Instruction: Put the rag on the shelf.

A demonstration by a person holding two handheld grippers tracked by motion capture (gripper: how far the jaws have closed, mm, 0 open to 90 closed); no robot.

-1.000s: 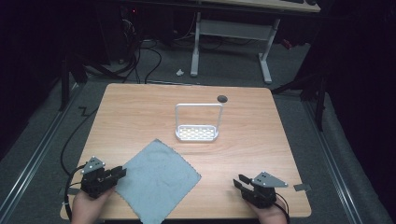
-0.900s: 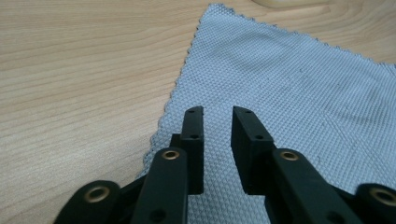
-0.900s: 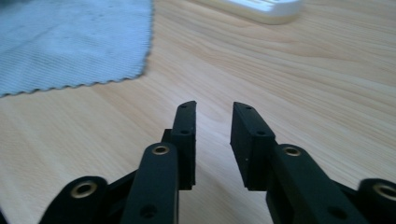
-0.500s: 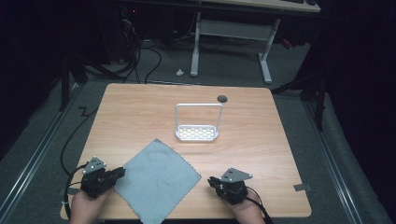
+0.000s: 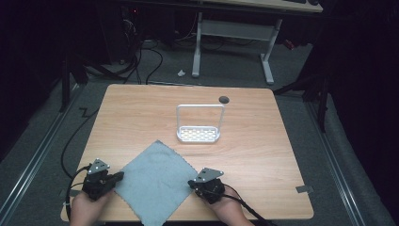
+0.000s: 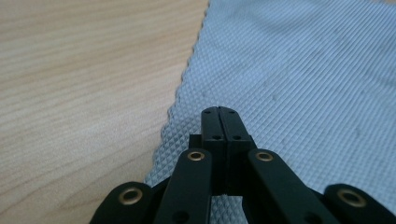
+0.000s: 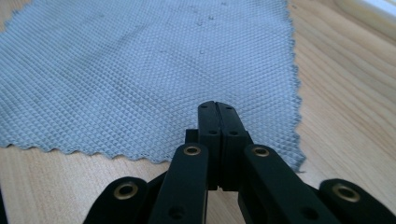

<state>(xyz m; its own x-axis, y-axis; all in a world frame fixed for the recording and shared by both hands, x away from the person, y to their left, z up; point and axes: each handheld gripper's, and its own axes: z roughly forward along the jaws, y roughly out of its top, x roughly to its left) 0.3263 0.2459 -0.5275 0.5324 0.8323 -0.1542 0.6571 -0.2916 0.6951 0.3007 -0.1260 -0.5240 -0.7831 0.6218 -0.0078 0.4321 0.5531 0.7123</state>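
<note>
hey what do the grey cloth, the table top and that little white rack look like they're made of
The grey cloth looks like microfibre, matt: a fine diamond waffle weave and zigzag-cut edges. The table top looks like light wood or wood-look laminate, smooth and satin, with straight grain lines. The white rack looks like painted metal or plastic: a thin frame, a perforated base; too small to tell.
</note>
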